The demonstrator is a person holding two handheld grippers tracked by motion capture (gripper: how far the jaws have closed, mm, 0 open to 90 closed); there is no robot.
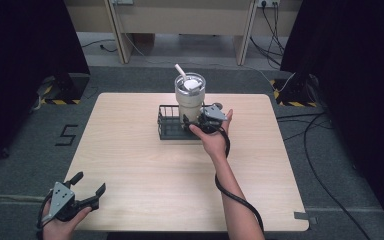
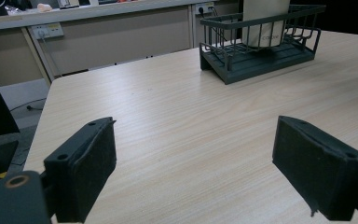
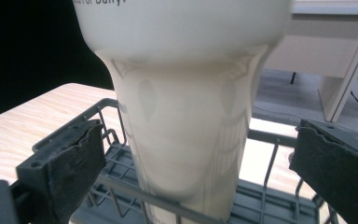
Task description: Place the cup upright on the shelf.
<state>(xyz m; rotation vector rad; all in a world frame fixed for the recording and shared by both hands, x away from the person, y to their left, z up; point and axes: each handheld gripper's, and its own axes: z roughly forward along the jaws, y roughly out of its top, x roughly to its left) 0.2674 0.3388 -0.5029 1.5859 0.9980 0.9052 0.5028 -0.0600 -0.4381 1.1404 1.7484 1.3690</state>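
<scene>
The right gripper (image 1: 200, 121), held in the person's right hand (image 1: 211, 136), stood just on the near side of the wire basket (image 1: 166, 126), its jaws spread wide to either side of the tumbler's narrow lower body and closed on nothing; in the right gripper view both pads stood clear of the cream wall, a gap showing on each side. The tumbler (image 3: 186, 130) stood upright inside the basket at its right end, its wider upper section rising well above the basket's rim and topped by a lid with a white straw (image 1: 181, 71). The spread jaws at the narrow waist suggested an approach for a grasp, or a release just made; which of the two could not be told. The basket sat on the wooden table (image 1: 130, 165) toward its far edge. The left gripper (image 1: 87, 192) hung well apart from the basket, at the table's near left corner, jaws wide and empty, apparently parked. The tumbler's base was hidden behind basket wires; its printed lettering was cut off and unreadable.
</scene>
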